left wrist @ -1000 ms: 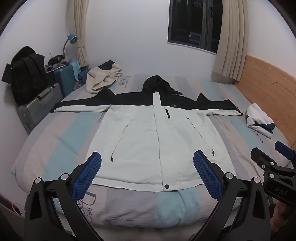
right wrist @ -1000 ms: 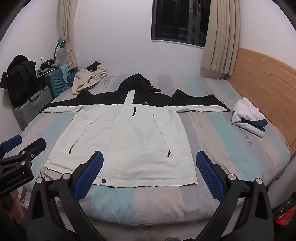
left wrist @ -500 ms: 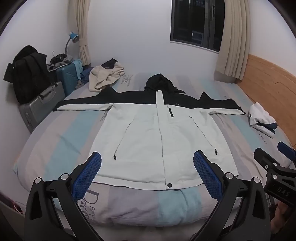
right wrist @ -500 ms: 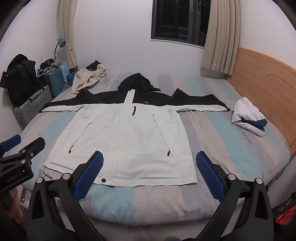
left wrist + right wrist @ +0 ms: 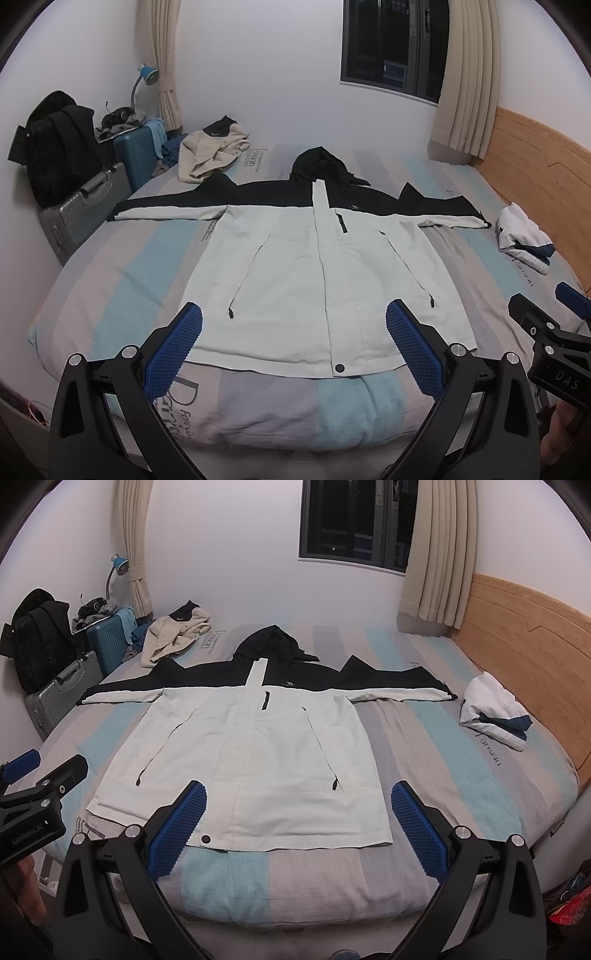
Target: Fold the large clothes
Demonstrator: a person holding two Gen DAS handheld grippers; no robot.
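The jacket (image 5: 325,273) lies flat on the bed (image 5: 122,273), front up, sleeves spread to both sides. No fold is made yet, so all the folding is left. The left gripper (image 5: 294,343) and right gripper (image 5: 298,821) both stand wide and hold nothing, near the hem.

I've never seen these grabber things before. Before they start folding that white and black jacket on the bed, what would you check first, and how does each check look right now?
1. Jacket lies flat, front up, sleeves spread: ok.
2. Left gripper open, holding nothing: ok.
3. Right gripper open, holding nothing: ok.
4. Hem within reach, nearest both grippers: ok.
5. Bed around jacket free of clutter: ok; beige garment and folded white garment lie apart from it.
6. Zip fully closed: cannot tell.
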